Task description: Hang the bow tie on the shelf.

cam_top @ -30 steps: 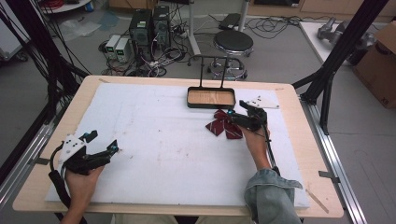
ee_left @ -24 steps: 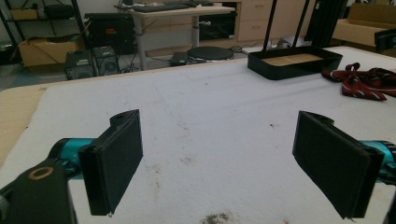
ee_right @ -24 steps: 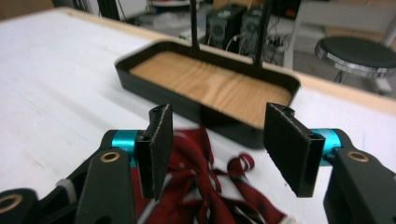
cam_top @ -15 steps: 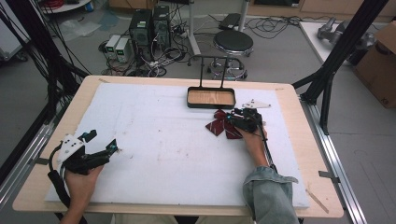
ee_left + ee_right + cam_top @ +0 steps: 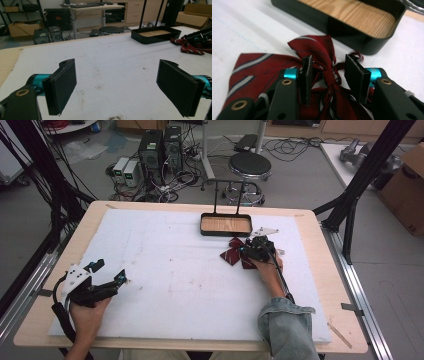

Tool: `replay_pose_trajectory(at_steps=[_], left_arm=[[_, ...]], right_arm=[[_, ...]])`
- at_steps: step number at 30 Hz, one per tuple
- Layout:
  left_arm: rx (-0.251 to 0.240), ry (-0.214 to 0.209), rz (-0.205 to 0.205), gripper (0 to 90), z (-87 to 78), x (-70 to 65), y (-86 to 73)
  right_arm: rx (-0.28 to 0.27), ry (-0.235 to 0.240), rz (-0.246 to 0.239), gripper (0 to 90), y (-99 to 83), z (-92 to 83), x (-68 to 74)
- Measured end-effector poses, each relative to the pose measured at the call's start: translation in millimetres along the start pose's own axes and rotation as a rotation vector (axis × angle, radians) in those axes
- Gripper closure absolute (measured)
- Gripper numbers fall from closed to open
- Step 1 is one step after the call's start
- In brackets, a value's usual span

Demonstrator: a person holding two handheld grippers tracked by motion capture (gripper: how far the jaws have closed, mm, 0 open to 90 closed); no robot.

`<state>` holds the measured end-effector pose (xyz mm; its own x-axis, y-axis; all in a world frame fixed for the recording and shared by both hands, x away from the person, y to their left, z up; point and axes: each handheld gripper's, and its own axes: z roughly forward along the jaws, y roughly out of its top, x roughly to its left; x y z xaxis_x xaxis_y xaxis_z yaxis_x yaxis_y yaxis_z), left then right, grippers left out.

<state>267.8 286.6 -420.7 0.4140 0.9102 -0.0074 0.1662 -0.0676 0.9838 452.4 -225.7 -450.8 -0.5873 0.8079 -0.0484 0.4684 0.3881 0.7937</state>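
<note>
Right gripper view: bow tie (image 5: 322, 65) knot between apparently parted jaws

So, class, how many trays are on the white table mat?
1: a black tray with a wooden base at the mat's far edge, just beyond the red striped bow tie under the right gripper.
</note>
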Motion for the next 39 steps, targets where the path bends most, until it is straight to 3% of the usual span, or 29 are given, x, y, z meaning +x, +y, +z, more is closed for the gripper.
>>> replay_pose_trajectory(at_steps=[6, 10, 13, 14, 21, 33, 35, 39], left_arm=[[0.002, 0.003, 0.0, 16.6, -2.0, 0.8, -0.5], [0.002, 0.005, -0.001, 16.7, -2.5, 0.8, -0.7], [0.004, 0.004, -0.001, 16.7, -2.3, 0.9, -0.7], [0.003, 0.003, 0.0, 16.7, -2.1, 0.7, -0.7], [0.004, 0.0, 0.005, 16.7, 0.1, -1.0, -0.3], [0.004, -0.001, 0.005, 16.7, 0.0, -0.8, -0.5], [0.005, -0.002, 0.007, 16.8, -0.6, -0.6, -0.5], [0.004, -0.001, 0.006, 16.8, -1.0, -0.7, -0.6]], right_arm=[[0.028, 0.001, 0.003, 72.9, 0.8, 1.7, -0.1], [0.029, 0.005, 0.024, 74.3, 1.2, -1.8, -1.7], [0.0, 0.013, 0.032, 74.3, 4.0, -7.1, -1.7], [-0.056, 0.029, 0.052, 74.3, 8.2, -14.8, -2.7], [-0.198, 0.04, 0.069, 74.7, 24.9, -42.1, -3.7], [-0.288, 0.07, 0.059, 74.7, 60.5, -63.5, -1.3], [-0.332, 0.068, 0.062, 74.7, 65.1, -67.4, -2.5], [-0.322, 0.068, 0.07, 74.7, 68.2, -68.9, -7.7]])
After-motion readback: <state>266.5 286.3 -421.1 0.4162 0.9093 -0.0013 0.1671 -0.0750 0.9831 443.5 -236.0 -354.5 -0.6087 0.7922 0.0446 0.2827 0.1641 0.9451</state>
